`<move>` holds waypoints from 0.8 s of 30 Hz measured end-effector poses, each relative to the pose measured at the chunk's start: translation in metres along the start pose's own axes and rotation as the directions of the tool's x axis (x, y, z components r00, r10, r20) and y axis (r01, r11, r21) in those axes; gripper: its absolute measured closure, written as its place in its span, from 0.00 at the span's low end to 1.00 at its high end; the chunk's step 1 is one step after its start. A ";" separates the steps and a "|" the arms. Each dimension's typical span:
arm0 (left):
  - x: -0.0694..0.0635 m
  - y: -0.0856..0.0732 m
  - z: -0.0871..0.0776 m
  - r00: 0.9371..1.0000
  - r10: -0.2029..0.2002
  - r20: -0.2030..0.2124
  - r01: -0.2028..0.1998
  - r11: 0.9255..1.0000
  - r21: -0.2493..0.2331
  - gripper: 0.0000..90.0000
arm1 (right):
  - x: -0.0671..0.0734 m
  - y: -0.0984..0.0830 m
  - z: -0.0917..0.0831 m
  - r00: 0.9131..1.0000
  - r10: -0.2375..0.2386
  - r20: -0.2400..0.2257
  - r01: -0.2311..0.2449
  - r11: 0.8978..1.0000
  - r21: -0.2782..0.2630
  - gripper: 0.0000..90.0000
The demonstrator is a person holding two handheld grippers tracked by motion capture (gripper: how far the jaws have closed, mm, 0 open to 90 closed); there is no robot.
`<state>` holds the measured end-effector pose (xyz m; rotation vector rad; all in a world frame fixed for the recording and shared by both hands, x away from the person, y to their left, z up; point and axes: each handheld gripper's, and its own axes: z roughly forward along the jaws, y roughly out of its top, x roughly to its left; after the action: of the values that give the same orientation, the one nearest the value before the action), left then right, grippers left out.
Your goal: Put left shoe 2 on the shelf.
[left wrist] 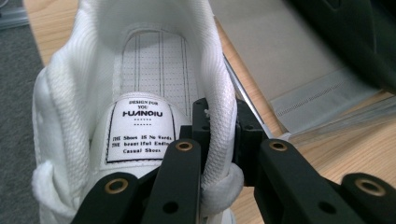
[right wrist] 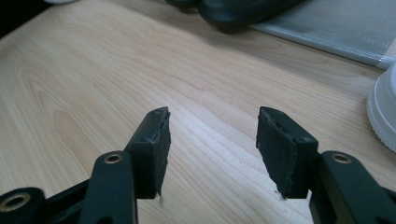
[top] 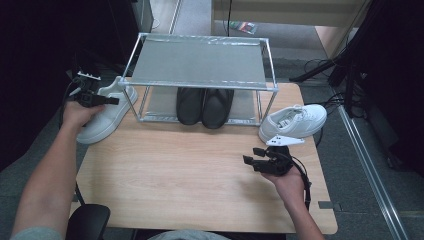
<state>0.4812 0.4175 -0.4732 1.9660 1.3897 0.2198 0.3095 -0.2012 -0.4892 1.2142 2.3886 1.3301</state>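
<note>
A white sneaker [top: 102, 122] lies at the table's left edge, beside the metal rack [top: 200, 62]. My left gripper [top: 112, 100] is shut on it: in the left gripper view the jaws pinch the padded side wall of the sneaker's [left wrist: 140, 70] opening, one pad inside and one outside, left gripper [left wrist: 219, 126]. A second white sneaker [top: 295, 121] rests at the table's right, next to the rack. My right gripper [top: 252, 156] hovers just in front of it, above the bare wood. Its jaws stand open with nothing between them, right gripper [right wrist: 212, 135].
A pair of black shoes [top: 205, 106] sits on the rack's lower shelf, also seen as black shoes [right wrist: 243, 11]. The rack's top shelf is bare. The wooden table [top: 175, 170] stretches between the two hands. The second sneaker's sole [right wrist: 385, 112] lies right of the right jaw.
</note>
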 end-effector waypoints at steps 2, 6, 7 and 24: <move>0.001 -0.001 -0.005 1.000 -0.028 0.002 0.028 1.000 -0.014 0.92 | -0.001 0.001 0.000 1.000 0.018 -0.004 -0.018 1.000 -0.009 0.51; 0.002 -0.004 -0.019 0.995 -0.093 0.039 0.095 0.994 -0.049 0.92 | -0.003 0.004 0.003 1.000 0.023 -0.011 -0.023 1.000 -0.008 0.49; 0.002 -0.004 -0.019 0.995 -0.093 0.039 0.095 0.994 -0.049 0.92 | -0.003 0.004 0.003 1.000 0.023 -0.011 -0.023 1.000 -0.008 0.49; -0.032 -0.040 -0.069 0.986 -0.153 0.064 0.158 0.984 -0.080 0.93 | 0.007 0.023 0.023 0.996 -0.034 -0.086 0.034 0.999 -0.001 0.49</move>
<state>0.4029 0.4273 -0.4396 1.7719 1.4642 0.1457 0.3289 -0.1752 -0.4836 1.1336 2.4564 1.3985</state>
